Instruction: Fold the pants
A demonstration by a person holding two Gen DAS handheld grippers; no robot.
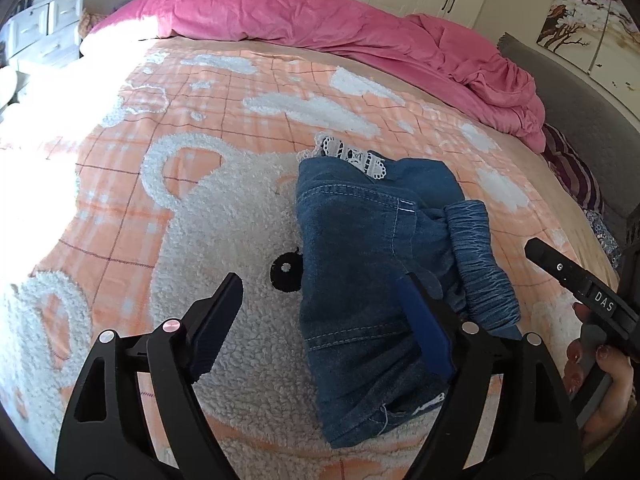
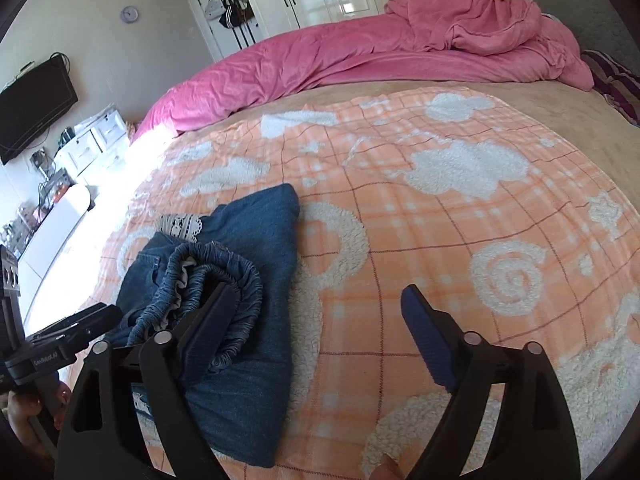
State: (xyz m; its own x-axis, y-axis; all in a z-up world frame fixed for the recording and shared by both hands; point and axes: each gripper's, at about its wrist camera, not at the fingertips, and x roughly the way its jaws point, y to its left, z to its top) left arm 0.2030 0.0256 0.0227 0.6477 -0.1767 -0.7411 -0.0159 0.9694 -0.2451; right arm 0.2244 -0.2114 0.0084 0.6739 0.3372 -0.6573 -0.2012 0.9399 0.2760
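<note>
A set of white drawers (image 1: pixel 44 28) stands at the far left of the room, beside a bed covered by an orange checked blanket (image 1: pixel 200 92) with fleecy white clouds and a bear face. The left gripper (image 1: pixel 320 320) hangs above that blanket with its jaws spread wide and nothing pressed between the pads; its left finger is over the bear's fleece, its right finger over the denim. The pants (image 1: pixel 352 248) lie folded into a compact blue bundle near the middle of the blanket, just right of the bear's black eye, resting flat and free of either tool. A strip of white lace trim (image 1: pixel 356 156) shows at the bundle's far edge, and the gathered elastic waistband (image 1: pixel 480 264) sits along its right side. Further right, the right gripper (image 2: pixel 316 320) is likewise released, jaws wide apart, its left finger over the waistband and its right finger over bare blanket. A crumpled pink duvet (image 1: pixel 400 36) is heaped along the far side of the bed.
</note>
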